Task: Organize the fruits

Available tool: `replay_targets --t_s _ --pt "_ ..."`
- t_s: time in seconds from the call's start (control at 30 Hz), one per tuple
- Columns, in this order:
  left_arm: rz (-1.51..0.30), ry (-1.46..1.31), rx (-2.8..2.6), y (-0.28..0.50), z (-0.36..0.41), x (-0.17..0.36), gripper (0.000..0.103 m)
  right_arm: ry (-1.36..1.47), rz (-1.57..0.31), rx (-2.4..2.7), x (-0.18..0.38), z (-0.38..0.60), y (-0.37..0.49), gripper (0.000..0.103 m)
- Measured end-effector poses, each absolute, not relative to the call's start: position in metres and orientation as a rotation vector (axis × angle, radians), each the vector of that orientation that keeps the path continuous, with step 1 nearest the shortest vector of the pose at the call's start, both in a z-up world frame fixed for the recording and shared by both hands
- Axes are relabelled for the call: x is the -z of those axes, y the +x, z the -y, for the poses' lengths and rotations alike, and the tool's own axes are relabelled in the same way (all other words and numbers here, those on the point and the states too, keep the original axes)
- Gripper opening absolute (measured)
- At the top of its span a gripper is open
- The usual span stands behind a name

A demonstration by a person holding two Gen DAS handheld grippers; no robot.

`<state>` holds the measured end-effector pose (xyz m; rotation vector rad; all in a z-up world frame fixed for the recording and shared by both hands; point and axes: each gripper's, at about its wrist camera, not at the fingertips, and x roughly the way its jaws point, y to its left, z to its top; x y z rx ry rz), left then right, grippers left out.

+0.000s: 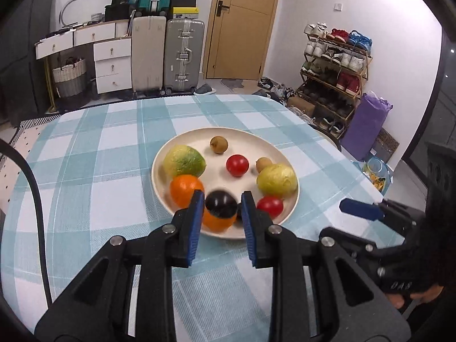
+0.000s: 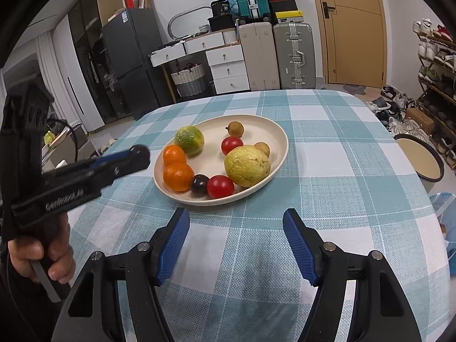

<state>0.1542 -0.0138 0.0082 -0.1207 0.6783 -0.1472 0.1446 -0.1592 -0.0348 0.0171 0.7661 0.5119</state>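
Left gripper [image 1: 222, 209] hangs over the plate's [image 1: 182, 139] near rim, jaws parted around the dark plum [image 1: 221, 203], not yet clenched. Right gripper [image 2: 236, 245] waits released over the tabletop [image 2: 342, 148], farther back.

Nine fruits [image 2: 246, 166] lying on cream plate [image 2: 278, 131]

Your right gripper [image 2: 236, 245] hangs with its jaws spread wide above the checked tablecloth [image 2: 327, 148], just short of the cream plate [image 2: 280, 134]. On it you have 2 oranges [image 2: 178, 176], 2 red tomatoes [image 2: 220, 186] and a dark plum [image 2: 199, 183]. Your left gripper [image 2: 136, 156] reaches in from the left, near the plate's edge.
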Motion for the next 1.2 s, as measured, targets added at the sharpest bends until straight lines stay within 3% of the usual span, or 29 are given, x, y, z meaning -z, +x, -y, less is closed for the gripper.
replay_targets --t_s 0.07,0.17,0.53,0.7,0.77,0.9,1.2 --pt "-0.68 -0.146 0.169 0.153 0.015 -0.01 0.056 0.02 -0.767 -0.507 0.036 0.162 0.144 0.07" --pt "-0.627 -0.135 0.143 0.141 0.014 -0.013 0.082 0.019 -0.769 -0.503 0.037 0.164 0.142 0.07" --pt "-0.641 -0.163 0.1 0.097 -0.013 0.008 0.085 0.023 -0.755 -0.524 0.039 0.162 0.126 0.071" --pt "-0.625 -0.169 0.081 0.076 -0.017 0.016 0.089 0.017 -0.738 -0.538 0.041 0.159 0.119 0.08" --pt "-0.607 -0.175 0.073 0.067 -0.018 0.015 0.101 0.025 -0.723 -0.549 0.039 0.16 0.115 0.089" --pt "-0.533 -0.16 0.062 0.052 -0.015 0.008 0.102 0.022 -0.663 -0.565 0.032 0.161 0.107 0.103" --pt "-0.466 -0.148 0.034 0.041 -0.011 -0.002 0.102 0.015 -0.576 -0.574 0.023 0.165 0.101 0.103"
